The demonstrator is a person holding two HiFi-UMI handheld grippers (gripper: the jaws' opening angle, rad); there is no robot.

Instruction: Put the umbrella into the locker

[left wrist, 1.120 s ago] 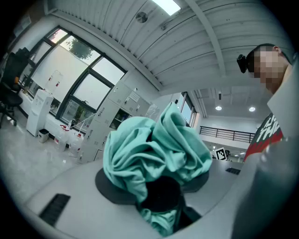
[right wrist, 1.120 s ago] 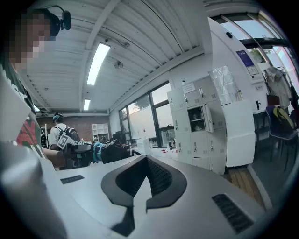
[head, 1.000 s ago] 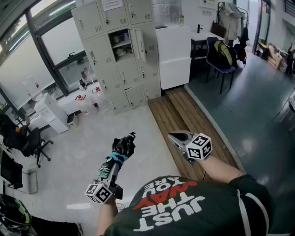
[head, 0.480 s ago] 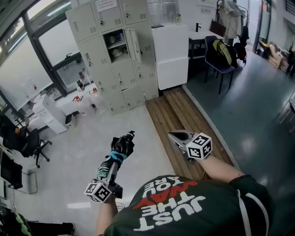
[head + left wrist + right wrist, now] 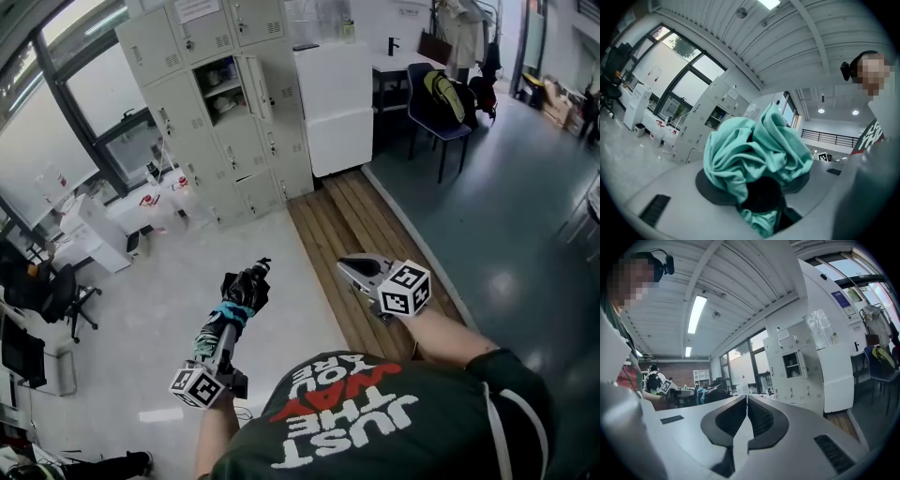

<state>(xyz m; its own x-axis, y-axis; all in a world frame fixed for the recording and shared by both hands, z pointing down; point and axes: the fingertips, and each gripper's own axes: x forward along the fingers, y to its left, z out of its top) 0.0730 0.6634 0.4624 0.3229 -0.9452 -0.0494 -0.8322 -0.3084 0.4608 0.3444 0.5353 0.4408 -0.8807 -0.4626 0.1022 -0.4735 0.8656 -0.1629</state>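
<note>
A folded teal and black umbrella [image 5: 241, 296] sticks out forward from my left gripper [image 5: 225, 328], which is shut on it and held level. In the left gripper view its crumpled teal cloth [image 5: 757, 152] fills the space between the jaws. The grey locker bank [image 5: 202, 103] stands ahead across the floor, with one upper door swung open on a compartment [image 5: 222, 91] that has items on its shelves. The lockers [image 5: 715, 117] also show far off behind the umbrella. My right gripper [image 5: 347, 266] hovers at the right, shut with nothing in it, its pads [image 5: 757, 416] pressed together.
A white cabinet [image 5: 333, 103] stands right of the lockers. A strip of wooden planks [image 5: 361, 234] runs along the dark floor edge. A blue chair with a yellow bag [image 5: 436, 98] sits at the back right. Low white furniture [image 5: 112, 220] and an office chair [image 5: 56, 291] are at the left.
Both grippers have travelled forward with the person toward the lockers, which have slid left in the head view. Neither grip has changed.
</note>
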